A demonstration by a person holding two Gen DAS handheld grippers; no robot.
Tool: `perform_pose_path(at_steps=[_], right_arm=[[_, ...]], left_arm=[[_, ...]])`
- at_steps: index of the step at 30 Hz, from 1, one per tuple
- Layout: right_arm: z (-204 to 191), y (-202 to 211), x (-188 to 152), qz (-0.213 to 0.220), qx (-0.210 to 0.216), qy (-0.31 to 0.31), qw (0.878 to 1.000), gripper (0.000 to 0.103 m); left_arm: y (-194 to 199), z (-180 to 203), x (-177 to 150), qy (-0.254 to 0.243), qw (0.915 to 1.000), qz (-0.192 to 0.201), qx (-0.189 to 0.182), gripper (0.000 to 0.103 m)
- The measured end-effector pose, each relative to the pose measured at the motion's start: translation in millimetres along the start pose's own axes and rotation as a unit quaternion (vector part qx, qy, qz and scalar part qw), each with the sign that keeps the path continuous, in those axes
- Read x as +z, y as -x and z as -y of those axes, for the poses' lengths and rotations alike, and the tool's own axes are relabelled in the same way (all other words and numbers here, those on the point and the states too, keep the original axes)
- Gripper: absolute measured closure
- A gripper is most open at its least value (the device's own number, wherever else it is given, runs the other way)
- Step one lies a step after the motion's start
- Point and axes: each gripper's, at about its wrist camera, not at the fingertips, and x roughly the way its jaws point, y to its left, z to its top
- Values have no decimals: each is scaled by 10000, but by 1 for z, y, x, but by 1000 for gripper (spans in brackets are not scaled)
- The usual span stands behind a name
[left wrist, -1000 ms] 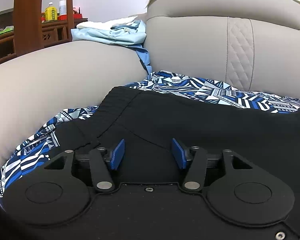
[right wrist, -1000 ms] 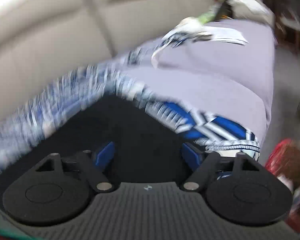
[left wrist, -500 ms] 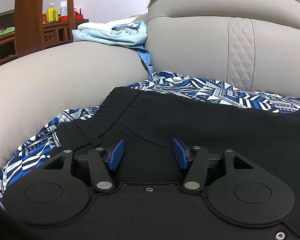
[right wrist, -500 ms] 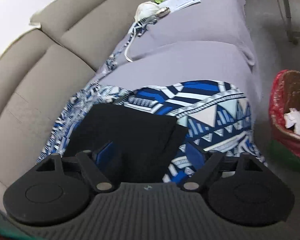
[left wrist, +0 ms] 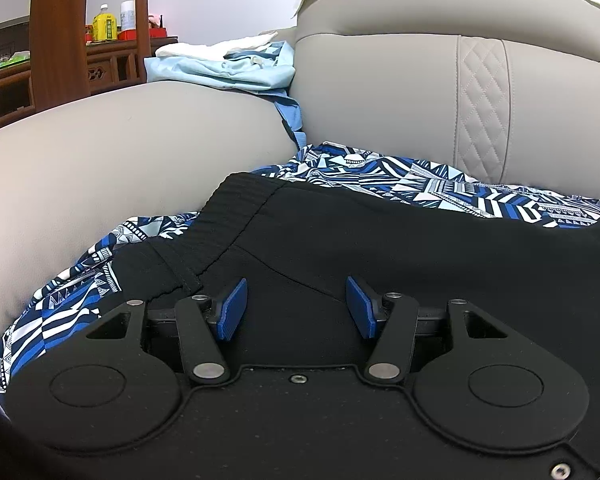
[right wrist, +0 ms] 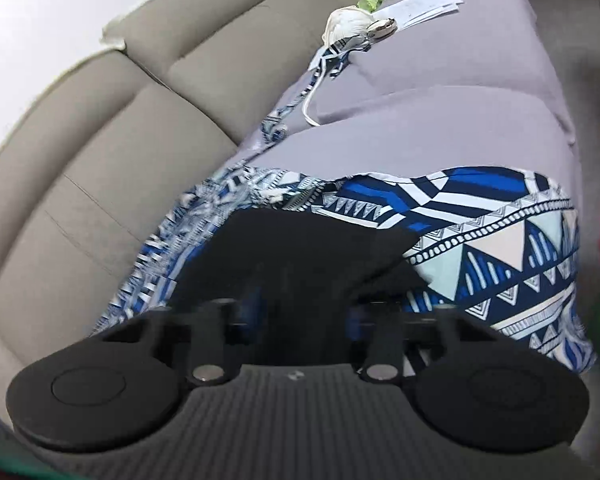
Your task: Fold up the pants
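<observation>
A grey sofa (left wrist: 100, 184) carries the work, its seat covered by a blue-and-white patterned cloth (left wrist: 440, 188) with black pants (left wrist: 380, 248) spread flat on top. The left gripper (left wrist: 296, 304) hovers low over the waistband end, jaws about half open, blue pads clear of the fabric and holding nothing. The right gripper (right wrist: 300, 312) sits at the leg end of the pants (right wrist: 300, 248); its jaws have just been closing, with black cloth lying between them, but blur hides whether the pads press on it. The pants' long axis runs along the seat between the two grippers, so each hand is nearest its own end. Beyond, light-blue clothes (left wrist: 224, 68) lie on the armrest, and papers (right wrist: 420, 6) rest further along.
</observation>
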Motion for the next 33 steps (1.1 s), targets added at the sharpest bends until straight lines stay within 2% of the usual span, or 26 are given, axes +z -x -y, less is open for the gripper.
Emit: perform_pose_path(at_steps=[1, 3, 6, 8, 10, 12, 14, 15, 16, 18, 20, 21, 23, 24, 25, 26, 31, 33], right_arm=[[-1, -1, -1, -37, -18, -8, 10000, 84], [-5, -2, -2, -49, 2, -115, 9999, 91], [-34, 0, -9, 48, 62, 274, 9996, 94], [-72, 3, -22, 44, 323, 780, 9964, 95], [-124, 7, -47, -126, 845, 1427, 9861, 96], [-174, 14, -84, -337, 1312, 2100, 9683, 96], [-226, 27, -139, -824, 2018, 2820, 9343, 99], [-248, 34, -170, -1120, 2313, 3190, 9122, 99], [-269, 45, -208, -1414, 2626, 3674, 8810, 99], [-292, 67, -267, -1676, 3020, 4367, 8307, 99], [-301, 84, -311, -1909, 3251, 4808, 7916, 99], [-301, 91, -326, -1966, 3331, 4919, 7800, 100], [-299, 106, -340, -1695, 3361, 5170, 7688, 99], [-296, 112, -341, -1622, 3354, 5253, 7650, 99], [-294, 113, -340, -1609, 3337, 5246, 7665, 98], [-291, 112, -336, -1571, 3258, 5172, 7757, 96], [-285, 87, -288, -1092, 2768, 4672, 8326, 99], [-276, 68, -245, -744, 2421, 4304, 8664, 99]], left_arm=[[0, 0, 0, 0, 10000, 1, 2, 50], [0, 0, 0, 4, 10000, 1, 2, 50], [0, -1, 0, 28, 10000, 2, -13, 50], [0, -2, 0, 64, 10000, 4, -38, 49], [0, -3, 0, 80, 10000, 5, -44, 49], [0, -3, 0, 82, 10000, 5, -42, 49], [0, -3, 0, 85, 10000, 5, -42, 49], [0, -3, 0, 86, 10000, 3, -41, 49], [0, -3, 0, 90, 10000, 2, -42, 49], [0, -3, 0, 100, 9999, -2, -51, 49], [0, -3, 0, 118, 9999, -3, -65, 48], [0, -3, 0, 134, 9999, -4, -78, 48], [0, -5, 0, 180, 9998, -7, -124, 47], [0, -5, 0, 197, 9997, -7, -149, 46], [0, -6, 0, 207, 9996, -8, -169, 44], [0, -5, 1, 210, 9996, -12, -190, 43], [-1, -4, 2, 206, 9996, -22, -202, 42], [-1, -4, 1, 203, 9996, -20, -200, 41]])
